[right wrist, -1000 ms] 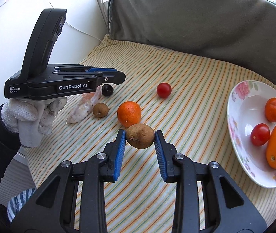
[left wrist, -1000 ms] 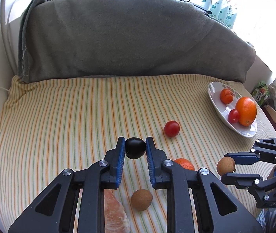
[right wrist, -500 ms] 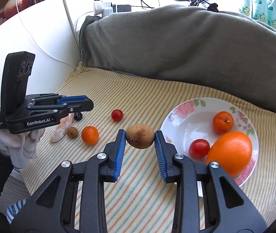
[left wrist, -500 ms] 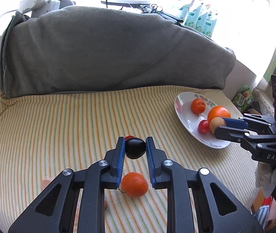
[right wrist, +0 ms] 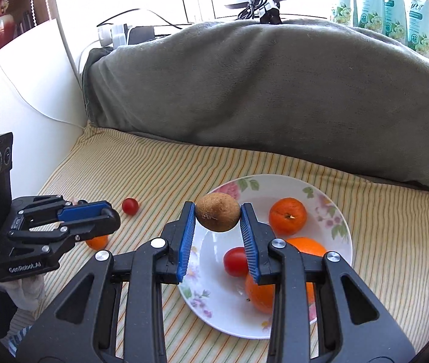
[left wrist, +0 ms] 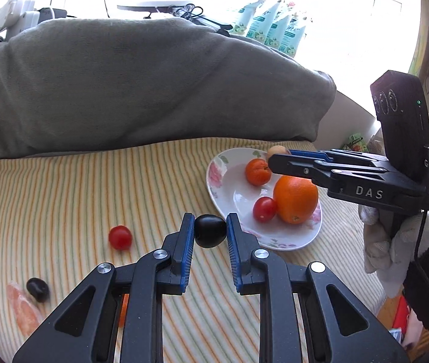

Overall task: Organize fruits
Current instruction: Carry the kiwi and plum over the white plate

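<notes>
My left gripper [left wrist: 210, 231] is shut on a black grape [left wrist: 209, 234] and holds it above the cloth near the plate's near-left rim. My right gripper [right wrist: 217, 216] is shut on a brown kiwi [right wrist: 218, 215] above the flowered white plate [right wrist: 329, 193], which holds a large orange [left wrist: 295, 199], a small tangerine [left wrist: 257, 171] and a cherry tomato [left wrist: 264, 208]. In the left wrist view the right gripper [left wrist: 277, 154] reaches over the plate's far side. A red tomato [left wrist: 120, 237], a second black grape [left wrist: 37, 289] and an orange piece [left wrist: 23, 311] lie on the striped cloth.
A grey blanket [left wrist: 123, 84] is heaped along the back. A loose tangerine [right wrist: 97, 242] lies by the left gripper [right wrist: 105, 214] in the right wrist view. White wall at the left; the bed's edge drops off at the right.
Both grippers moved right toward the plate. The right gripper with the kiwi went from beside the plate to over it. The left gripper carried the grape close to the plate's rim.
</notes>
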The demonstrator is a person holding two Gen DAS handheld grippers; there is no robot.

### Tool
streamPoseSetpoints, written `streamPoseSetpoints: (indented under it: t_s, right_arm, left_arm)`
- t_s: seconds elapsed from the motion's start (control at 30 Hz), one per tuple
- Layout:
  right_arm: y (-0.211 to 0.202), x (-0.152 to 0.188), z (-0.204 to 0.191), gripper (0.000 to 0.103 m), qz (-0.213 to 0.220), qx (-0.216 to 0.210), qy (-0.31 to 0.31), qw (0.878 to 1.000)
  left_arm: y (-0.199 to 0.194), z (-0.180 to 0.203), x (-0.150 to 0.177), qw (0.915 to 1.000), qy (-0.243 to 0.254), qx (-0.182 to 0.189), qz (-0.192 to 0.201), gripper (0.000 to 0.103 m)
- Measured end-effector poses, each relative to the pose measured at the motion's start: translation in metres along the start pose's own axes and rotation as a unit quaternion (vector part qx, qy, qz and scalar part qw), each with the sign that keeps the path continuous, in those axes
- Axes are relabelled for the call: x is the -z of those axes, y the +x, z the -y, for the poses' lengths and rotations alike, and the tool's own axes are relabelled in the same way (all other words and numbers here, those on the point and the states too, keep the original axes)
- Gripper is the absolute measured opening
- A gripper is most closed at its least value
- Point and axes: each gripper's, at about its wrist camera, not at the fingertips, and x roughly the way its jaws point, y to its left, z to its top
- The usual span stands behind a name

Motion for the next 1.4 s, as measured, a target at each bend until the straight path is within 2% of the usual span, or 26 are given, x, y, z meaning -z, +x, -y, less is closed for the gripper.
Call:
streamPoseSetpoints:
  t_s: [0.4, 1.33, 1.37, 1.4]
  right_arm:
    - [0.026, -0.013, 0.022, 0.032, -0.023, 0.006, 0.025, 0.999]
    - [0.036, -0.021, 0.031, 0.032, -0.034, 0.012, 0.03, 0.999]
    - [0.036, -0.021, 0.03, 0.033, -0.034, 0.013, 0.029, 0.999]
    - [0.035, -0.021, 0.03, 0.041, -0.032, 0.015, 0.028, 0.999]
  left_arm:
    - [0.026, 0.04, -0.005, 0.9992, 0.03, 0.025, -0.011, 0.02]
    - [0.036, 0.055, -0.003, 0.9981, 0.038, 0.041, -0.024, 0.02]
    - [0.037, 0.055, -0.003, 0.9982, 0.038, 0.04, -0.023, 0.02]
    - [0.036, 0.055, -0.003, 0.9983, 0.038, 0.04, -0.021, 0.021]
